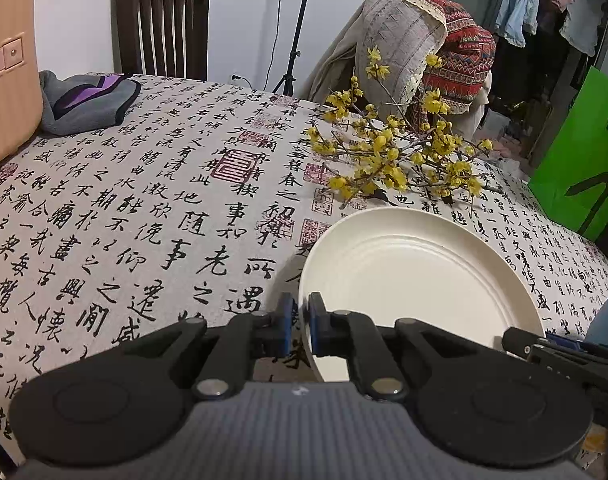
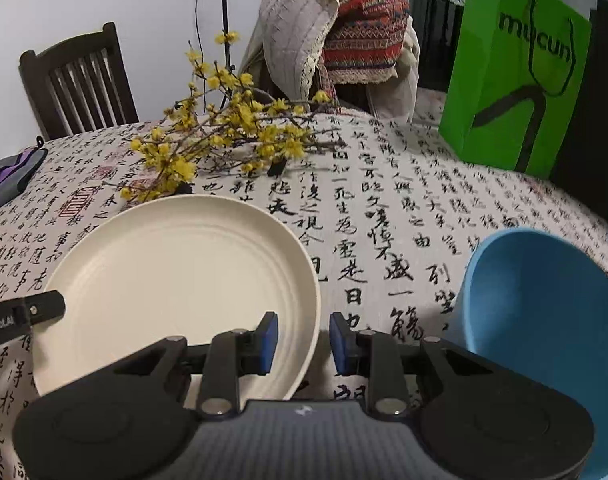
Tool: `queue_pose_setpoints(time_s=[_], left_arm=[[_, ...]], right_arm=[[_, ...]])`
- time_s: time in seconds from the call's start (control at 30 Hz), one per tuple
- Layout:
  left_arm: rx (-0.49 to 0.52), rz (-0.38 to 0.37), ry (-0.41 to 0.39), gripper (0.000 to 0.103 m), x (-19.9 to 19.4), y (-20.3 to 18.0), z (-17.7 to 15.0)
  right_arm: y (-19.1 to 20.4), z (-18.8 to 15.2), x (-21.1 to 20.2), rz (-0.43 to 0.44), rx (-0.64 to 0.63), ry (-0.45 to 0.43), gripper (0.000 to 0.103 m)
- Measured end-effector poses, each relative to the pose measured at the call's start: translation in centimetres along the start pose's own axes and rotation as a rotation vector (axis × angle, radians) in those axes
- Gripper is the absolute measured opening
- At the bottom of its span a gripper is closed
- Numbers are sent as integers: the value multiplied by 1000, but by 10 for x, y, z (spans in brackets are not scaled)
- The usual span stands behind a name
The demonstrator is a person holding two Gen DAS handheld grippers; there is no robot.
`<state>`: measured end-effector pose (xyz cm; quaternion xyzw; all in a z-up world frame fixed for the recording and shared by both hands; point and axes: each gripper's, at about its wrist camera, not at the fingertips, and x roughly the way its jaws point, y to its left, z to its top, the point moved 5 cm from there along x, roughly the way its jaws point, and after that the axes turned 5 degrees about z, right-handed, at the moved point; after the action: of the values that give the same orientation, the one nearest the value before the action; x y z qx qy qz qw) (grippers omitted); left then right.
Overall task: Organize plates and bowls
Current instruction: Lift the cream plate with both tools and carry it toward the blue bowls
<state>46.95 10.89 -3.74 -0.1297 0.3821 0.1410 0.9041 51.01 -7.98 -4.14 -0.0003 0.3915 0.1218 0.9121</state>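
Plate [image 1: 416, 276], cream, round, ridged inside, sits on the table [image 1: 152, 208], which is covered by a cloth printed with black calligraphy and red seals. Left gripper [image 1: 300, 320]: blue pads closed on the plate's near-left rim, one pad outside the rim, one inside, rim pinched between them. Right gripper [image 2: 303, 340]: jaws partly apart, straddling the plate's near-right rim in the right wrist view; left pad lies over the plate's inner surface, right pad outside the rim over the cloth; a clear gap shows between the rim and the right pad, so no grip seen. Whether the plate rests flat or its left edge is raised off the cloth cannot be told. Blue bowl [image 2: 544, 320], tilted with its opening facing left, close to the right gripper on its right side; what supports it cannot be told. Branch of yellow flowers [image 1: 396, 152] lies on the cloth just beyond the plate's far edge. Green paper bag [image 2: 516, 80] stands at the far right of the table. Grey and purple cloth [image 1: 88, 100] sits far left, next to a pink hard case [image 1: 4, 60]. Dark wooden chair [image 1: 162, 20] stands beyond the far edge; a second chair draped with patterned blankets [image 1: 432, 40] is to the right of it
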Motion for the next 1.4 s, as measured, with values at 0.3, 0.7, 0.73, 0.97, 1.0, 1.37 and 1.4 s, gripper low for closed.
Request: queue_pose_setpoints(time_s=[0.3,0.7,0.73,0.97,1.0,1.37,1.4], left_arm=[[1,-4,-1,9,1,0,0],[39,32,-47,9,-8,-1,3],[38,33,-48,9,-8,0,3],[30,20,-58,9,-16,3,6],[27,19,-59,9,-18,3,7],[27,9,-91,9,-46,11,8],[26,7,-95,9,-50,12,8]], right_arm=[[-1,-1,-5,19,-36,-33,12],[3,-5,-17,47,-55,-62,12],[4,-5,-19,49,-57,-65,12],[6,-3,-29,52,-56,-96,12],[6,-3,-31,53,-55,-101,12],[12,1,-63,77,-36,-170,12],[12,1,-67,80,-29,-178,12]])
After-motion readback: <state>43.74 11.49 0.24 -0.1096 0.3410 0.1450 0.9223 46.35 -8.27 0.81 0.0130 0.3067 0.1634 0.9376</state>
